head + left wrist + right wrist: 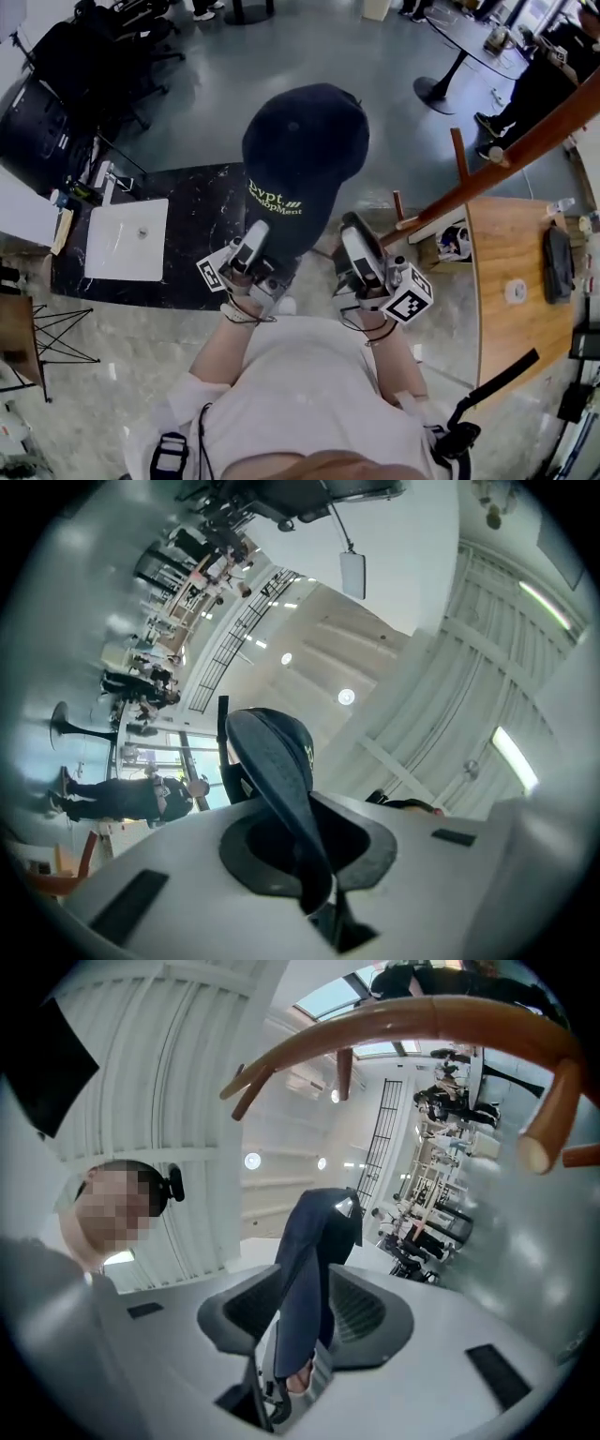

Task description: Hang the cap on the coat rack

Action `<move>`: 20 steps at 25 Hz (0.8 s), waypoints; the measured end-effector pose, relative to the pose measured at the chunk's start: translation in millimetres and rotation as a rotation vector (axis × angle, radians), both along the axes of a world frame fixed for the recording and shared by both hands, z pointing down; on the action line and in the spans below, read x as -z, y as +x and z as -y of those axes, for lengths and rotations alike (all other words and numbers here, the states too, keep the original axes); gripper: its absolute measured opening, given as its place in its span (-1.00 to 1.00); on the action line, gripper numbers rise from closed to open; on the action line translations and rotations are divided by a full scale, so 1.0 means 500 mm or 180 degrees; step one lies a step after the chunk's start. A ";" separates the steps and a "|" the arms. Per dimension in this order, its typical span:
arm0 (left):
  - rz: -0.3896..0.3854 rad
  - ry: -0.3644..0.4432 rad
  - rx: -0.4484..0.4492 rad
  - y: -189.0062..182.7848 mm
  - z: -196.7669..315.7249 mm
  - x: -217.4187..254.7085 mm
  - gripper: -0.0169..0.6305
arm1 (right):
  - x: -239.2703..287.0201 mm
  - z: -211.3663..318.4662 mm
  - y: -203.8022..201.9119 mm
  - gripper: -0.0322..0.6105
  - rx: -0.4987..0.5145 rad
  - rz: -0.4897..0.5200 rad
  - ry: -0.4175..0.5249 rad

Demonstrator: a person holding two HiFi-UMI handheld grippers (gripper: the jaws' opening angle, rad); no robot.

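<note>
**A:** While the cap (305,150) is up in front of them, anything between it and the coat rack (525,141)?

**B:** Nothing I can see. The rack's pole slants past on the cap's right, with pegs (458,155) sticking off it. The cap is near it, not touching.

**A:** Grippers?

**B:** The left gripper (257,232) is clamped on the cap's lower edge. The right gripper (349,225) has its jaws apart. Cap fabric hangs between them, lying on one pad and clear of the other.

**A:** Surroundings?

**B:** A wooden table (511,309) stands at right below the rack, with a dark case (557,262) on it. At left, a white tabletop (127,239) sits against a black marble slab (202,211). The floor (309,47) is glossy grey. Farther off there's a round table (469,37) with a person in black (553,75) beside it.

**A:** Unclear bits?

**B:** The rack's top and foot are cut off. The cap's green print is only partly readable.
</note>
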State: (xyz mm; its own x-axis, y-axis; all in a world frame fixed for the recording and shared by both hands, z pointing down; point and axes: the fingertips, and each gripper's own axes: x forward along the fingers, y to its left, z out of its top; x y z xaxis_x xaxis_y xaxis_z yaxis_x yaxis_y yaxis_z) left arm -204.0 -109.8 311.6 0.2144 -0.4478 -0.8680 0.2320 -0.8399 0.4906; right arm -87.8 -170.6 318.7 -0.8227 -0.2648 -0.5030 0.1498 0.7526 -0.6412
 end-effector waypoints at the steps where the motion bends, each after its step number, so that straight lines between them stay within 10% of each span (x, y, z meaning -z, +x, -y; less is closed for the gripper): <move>1: 0.0019 0.0040 -0.0085 -0.007 0.018 0.009 -0.86 | 0.014 0.008 -0.011 -0.41 -0.0049 0.0002 0.0048; 13: 0.0023 0.0256 -0.0998 0.101 0.144 0.049 -0.86 | 0.063 0.064 -0.002 -0.31 -0.0308 -0.0250 0.0315; 20: 0.0094 0.0265 -0.1248 0.175 0.162 0.045 -0.85 | 0.092 0.059 0.062 -0.62 -0.0410 -0.0384 0.0782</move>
